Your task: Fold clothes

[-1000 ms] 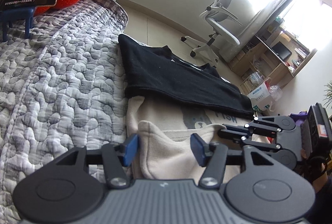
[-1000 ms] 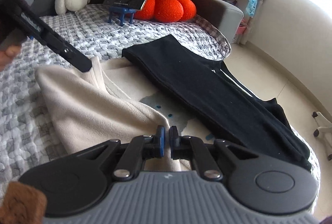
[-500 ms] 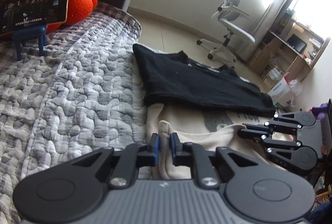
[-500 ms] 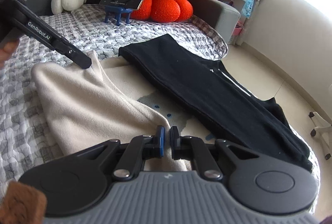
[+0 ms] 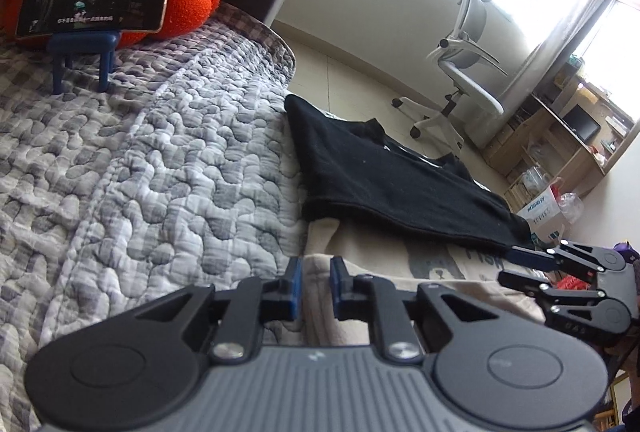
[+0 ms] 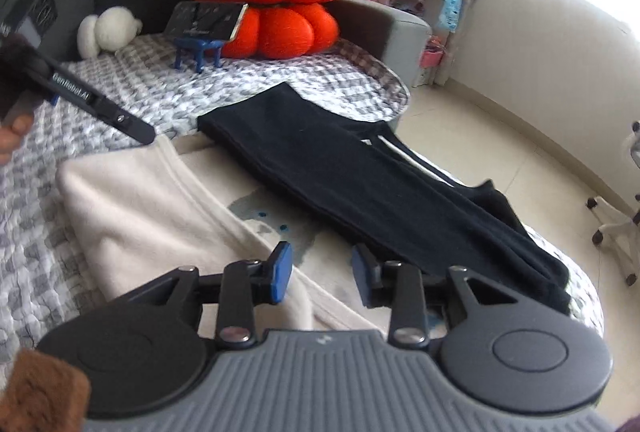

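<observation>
Cream top, mid-fold at frame centre — left gripper pinching its edge, right gripper jaws just parted, empty — next: re-grip, likely.

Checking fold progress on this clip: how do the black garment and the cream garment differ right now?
1. The black garment lies flat in a long neat strip; the cream garment is only partly folded, one flap turned over.
2. The black garment is untouched; the cream one is pinched at its fold by the left gripper, and the right gripper, whose jaws have just been opening, stands open over it.
Both lie on the quilt, black edge overlapping cream.
</observation>
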`<state>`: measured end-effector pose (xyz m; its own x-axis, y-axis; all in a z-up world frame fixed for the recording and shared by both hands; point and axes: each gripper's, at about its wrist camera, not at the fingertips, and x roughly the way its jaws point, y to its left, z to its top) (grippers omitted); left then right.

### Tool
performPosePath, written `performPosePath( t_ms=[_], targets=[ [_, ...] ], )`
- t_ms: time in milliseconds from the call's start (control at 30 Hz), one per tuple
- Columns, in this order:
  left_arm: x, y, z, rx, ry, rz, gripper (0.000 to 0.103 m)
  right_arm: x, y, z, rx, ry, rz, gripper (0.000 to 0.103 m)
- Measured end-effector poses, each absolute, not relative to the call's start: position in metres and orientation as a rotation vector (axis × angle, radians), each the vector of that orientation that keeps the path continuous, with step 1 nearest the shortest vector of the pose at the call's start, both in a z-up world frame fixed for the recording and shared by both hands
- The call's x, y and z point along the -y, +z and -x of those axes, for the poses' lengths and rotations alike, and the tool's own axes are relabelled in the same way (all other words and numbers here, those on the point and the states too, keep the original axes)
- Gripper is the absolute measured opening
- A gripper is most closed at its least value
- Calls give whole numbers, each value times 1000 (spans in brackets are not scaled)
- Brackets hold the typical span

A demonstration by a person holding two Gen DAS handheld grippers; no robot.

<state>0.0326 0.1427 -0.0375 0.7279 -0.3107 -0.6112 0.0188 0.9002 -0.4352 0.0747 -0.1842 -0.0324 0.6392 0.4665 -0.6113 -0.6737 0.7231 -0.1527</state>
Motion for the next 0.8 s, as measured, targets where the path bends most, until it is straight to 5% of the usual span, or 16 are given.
performPosePath(
  t_ms=[200,333,433,800],
  targets=[
    [-145,-36,-34,-742,-196,459,15,271,-28,-83,-658,502,214,36],
    [-143,-30,-29,-721,-220,465,46,299,-28,-76,-669,476,171,36],
    [-134,-32,-29,-735,-222,430,53,299,-31,-71,-681,503,210,36],
    [-115,-41,-34,-777,-225,297,42,299,-47,-75,-714,487,306,36]
  ],
)
